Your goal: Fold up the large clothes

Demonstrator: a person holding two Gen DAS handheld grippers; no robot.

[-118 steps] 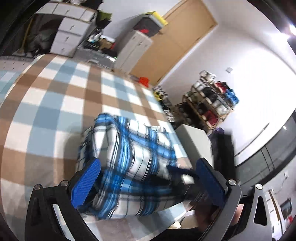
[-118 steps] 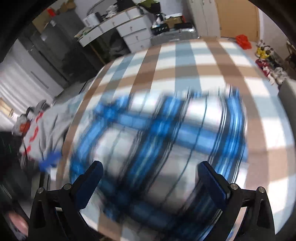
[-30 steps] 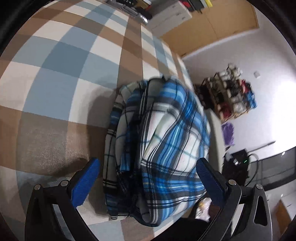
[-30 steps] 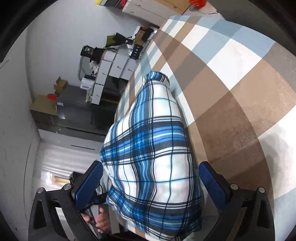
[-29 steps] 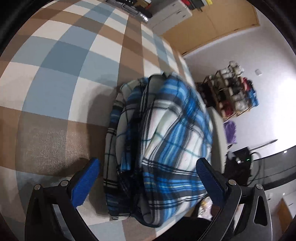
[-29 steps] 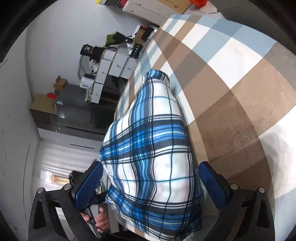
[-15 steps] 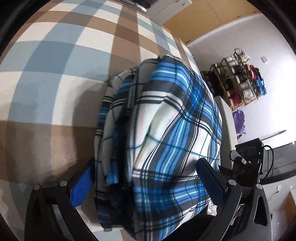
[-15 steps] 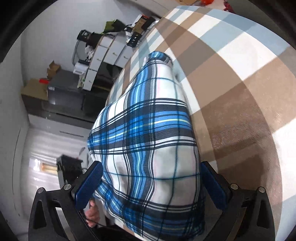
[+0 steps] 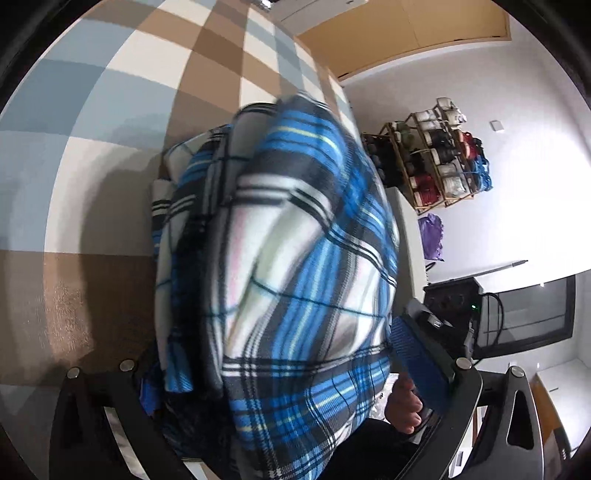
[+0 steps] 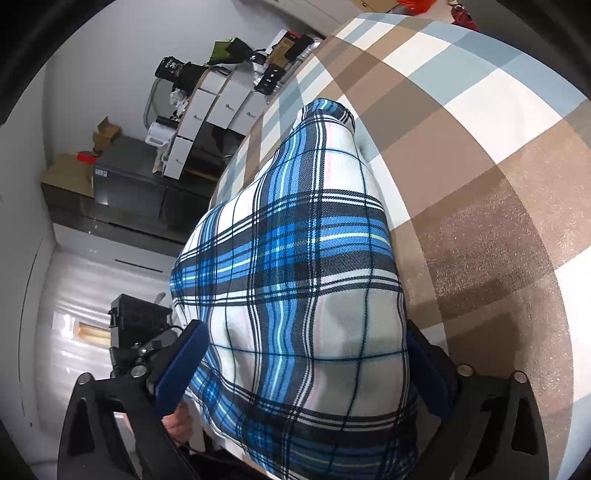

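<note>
A folded blue, white and black plaid garment [image 9: 280, 266] lies as a thick bundle on the checked brown, blue and white surface [image 9: 110, 110]. My left gripper [image 9: 280, 369] straddles the bundle's near end, jaws wide, the cloth filling the gap between its blue pads [image 9: 413, 354]. In the right wrist view the same garment [image 10: 295, 258] fills the gap of my right gripper [image 10: 306, 369], whose blue pads [image 10: 181, 365] sit on either side of the bundle. Both grippers hold the bundle from opposite ends. The left gripper's left pad is mostly hidden by cloth.
A shelf rack of shoes [image 9: 439, 155] and a wooden door [image 9: 399, 33] stand beyond the surface's far edge. White drawer units [image 10: 218, 107] and a dark cabinet [image 10: 125, 192] stand on the other side. The other gripper and a hand [image 10: 177, 424] show behind the bundle.
Both grippers have moved closer onto the bundle, which now fills more of each view and covers the pads. The bundle looks lifted and tilted compared with a second ago.
</note>
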